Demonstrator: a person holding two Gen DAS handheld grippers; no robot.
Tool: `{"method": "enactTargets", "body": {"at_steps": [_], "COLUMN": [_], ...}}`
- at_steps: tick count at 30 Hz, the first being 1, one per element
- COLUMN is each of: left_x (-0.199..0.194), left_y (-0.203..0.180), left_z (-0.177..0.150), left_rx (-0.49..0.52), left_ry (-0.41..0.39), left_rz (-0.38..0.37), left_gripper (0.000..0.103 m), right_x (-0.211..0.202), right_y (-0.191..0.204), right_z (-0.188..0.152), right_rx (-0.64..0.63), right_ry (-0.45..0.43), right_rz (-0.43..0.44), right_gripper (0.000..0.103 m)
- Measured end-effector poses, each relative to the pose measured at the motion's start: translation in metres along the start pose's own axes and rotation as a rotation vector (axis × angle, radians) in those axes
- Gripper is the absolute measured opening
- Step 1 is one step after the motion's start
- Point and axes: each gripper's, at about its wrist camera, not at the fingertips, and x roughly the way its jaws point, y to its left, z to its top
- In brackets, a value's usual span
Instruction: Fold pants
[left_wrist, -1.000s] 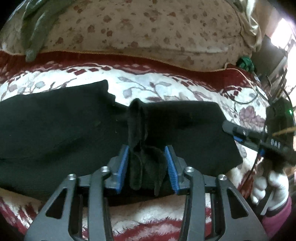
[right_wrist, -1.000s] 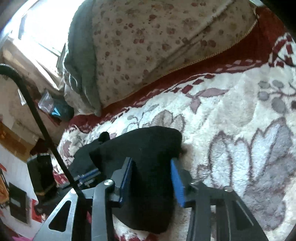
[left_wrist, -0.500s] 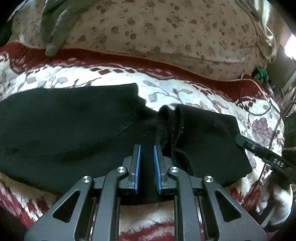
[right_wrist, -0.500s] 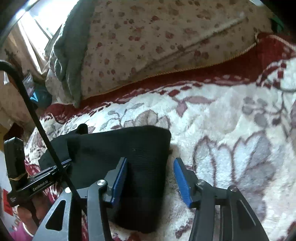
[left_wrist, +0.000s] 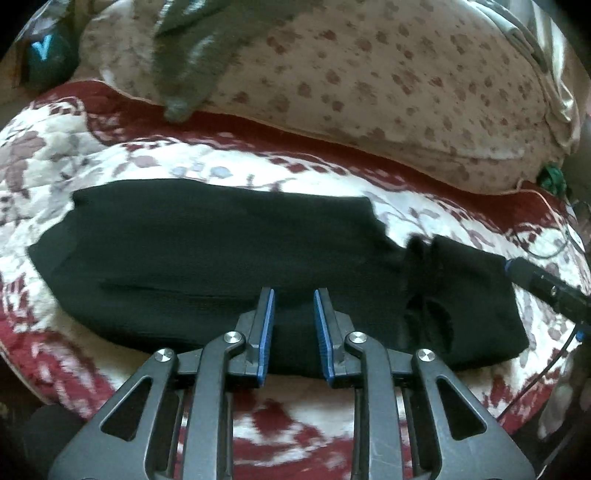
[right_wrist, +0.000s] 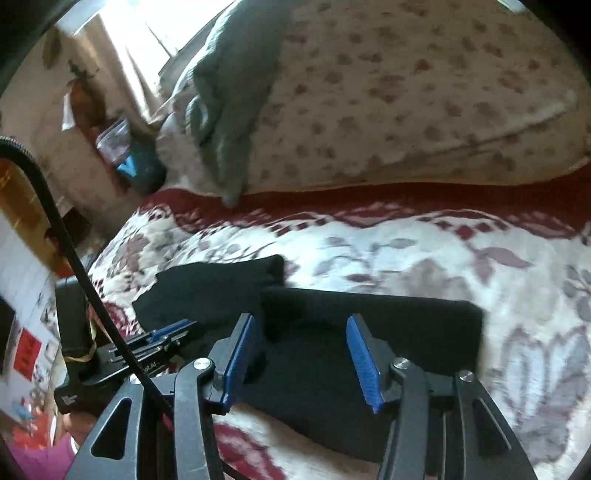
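— Where are the pants (left_wrist: 221, 258) lying?

— Stretched flat across the floral blanket (left_wrist: 74, 155), in front of the big spotted pillow (left_wrist: 369, 92).

— Is the left gripper (left_wrist: 293, 299) pinching them?

— No, its jaws have just been opening; they're standing slightly apart over the cloth, gripping nothing.

— And the right gripper (right_wrist: 301, 328)?

— It's hovering spread wide above the folded end, holding nothing.

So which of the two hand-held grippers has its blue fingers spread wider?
The right hand-held gripper: a broad stretch of black pants shows between its pads. The left hand-held gripper leaves only a narrow gap.
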Motion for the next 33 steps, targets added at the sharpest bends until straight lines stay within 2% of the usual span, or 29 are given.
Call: {"method": "enactTargets", "body": {"at_steps": [3,4,8,12,26,33], "left_x": [-0.005,-0.006,-0.012,-0.016,-0.032,-0.022], "left_y": [0.014,0.017,0.032,0.051,0.128,0.153], "left_z": [0.0,0.0,-0.002,-0.005,-0.016,-0.01], "left_rx": [-0.021,-0.027,-0.042,-0.09,-0.326,-0.426], "left_ry": [-0.008,-0.011,-0.025,-0.026,-0.045,-0.038], "left_rz": [0.016,0.018,0.059,0.067,0.147,0.129], "left_gripper": [0.038,0.041,0.041,0.041,0.041,0.041], "right_x": [0.018,0.023,0.041,0.059,0.113,0.143], "right_y": [0.021,0.027,0.051,0.073,0.123,0.146], "right_z": [0.003,0.003,0.005,0.009,0.023,0.041], "right_rx": [-0.034,-0.047,-0.093,-0.138,-0.237,-0.28], "right_ry": [0.031,0.038,0.07,0.105,0.186,0.2], "right_rz": [0.036,0.041,0.067,0.089,0.14,0.15], "right_gripper": [0.05,0.05,0.051,0.052,0.052,0.052]}}
